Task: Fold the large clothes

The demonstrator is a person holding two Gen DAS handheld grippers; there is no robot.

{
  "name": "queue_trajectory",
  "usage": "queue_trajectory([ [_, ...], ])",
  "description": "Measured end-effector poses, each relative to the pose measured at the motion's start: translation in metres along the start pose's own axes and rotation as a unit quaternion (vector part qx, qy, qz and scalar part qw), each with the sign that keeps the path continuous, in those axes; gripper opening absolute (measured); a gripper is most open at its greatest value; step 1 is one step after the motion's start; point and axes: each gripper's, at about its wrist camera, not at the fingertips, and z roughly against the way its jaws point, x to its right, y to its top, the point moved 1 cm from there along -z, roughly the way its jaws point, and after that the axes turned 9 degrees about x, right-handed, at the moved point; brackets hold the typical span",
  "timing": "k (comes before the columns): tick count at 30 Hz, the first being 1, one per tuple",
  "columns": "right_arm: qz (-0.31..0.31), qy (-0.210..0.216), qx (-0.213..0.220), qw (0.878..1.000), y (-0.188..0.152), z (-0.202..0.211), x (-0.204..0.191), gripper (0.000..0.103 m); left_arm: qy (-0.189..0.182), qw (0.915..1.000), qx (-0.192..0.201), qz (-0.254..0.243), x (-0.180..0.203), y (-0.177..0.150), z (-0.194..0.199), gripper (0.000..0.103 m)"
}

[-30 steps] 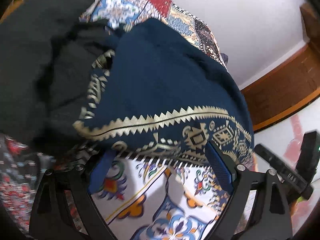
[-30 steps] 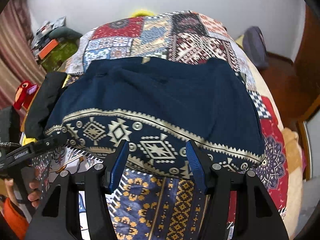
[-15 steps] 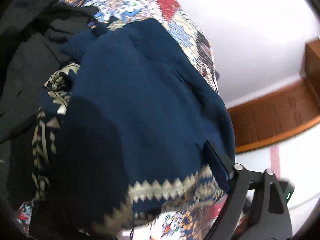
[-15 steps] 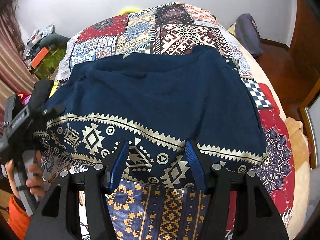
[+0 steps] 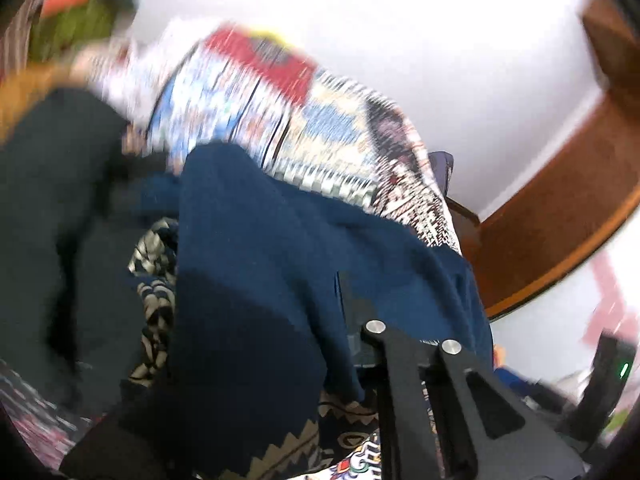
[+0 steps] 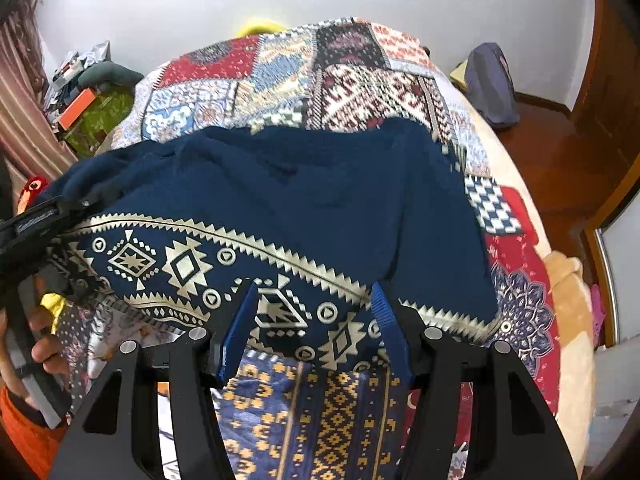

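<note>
We find the navy patterned garment (image 6: 280,208) spread across the bed (image 6: 360,68), hem at the near edge. The right gripper (image 6: 314,332) hangs spread over the hem border. The left gripper (image 6: 36,224) has bunched cloth at its tip, presumably for folding; its closure we cannot tell.

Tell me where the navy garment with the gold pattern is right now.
In the right wrist view the navy garment lies spread across the patchwork bedspread, its gold-patterned hem nearest the open right gripper, its left corner at the left gripper.
</note>
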Motion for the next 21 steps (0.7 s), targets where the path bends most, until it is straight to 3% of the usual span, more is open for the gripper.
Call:
queue_trajectory([
  [5,0.022,0.017,0.023,0.999,0.016,0.013,-0.033,0.055,0.022,0.9947,0.061,-0.081,0.020,0.021,0.052,0.011],
  [11,0.053,0.059,0.024,0.997,0.019,-0.001,-0.096,0.055,0.046,0.9904,0.090,-0.094,-0.001,0.035,0.089,0.011],
  [17,0.090,0.084,-0.013,0.992,-0.007,-0.041,-0.148,0.055,0.095,0.9846,0.083,-0.121,-0.033,0.021,0.093,0.011],
  [21,0.099,0.089,-0.070,0.989,-0.032,-0.078,-0.157,0.055,0.120,0.9872,0.048,-0.094,-0.061,0.007,0.063,0.014],
])
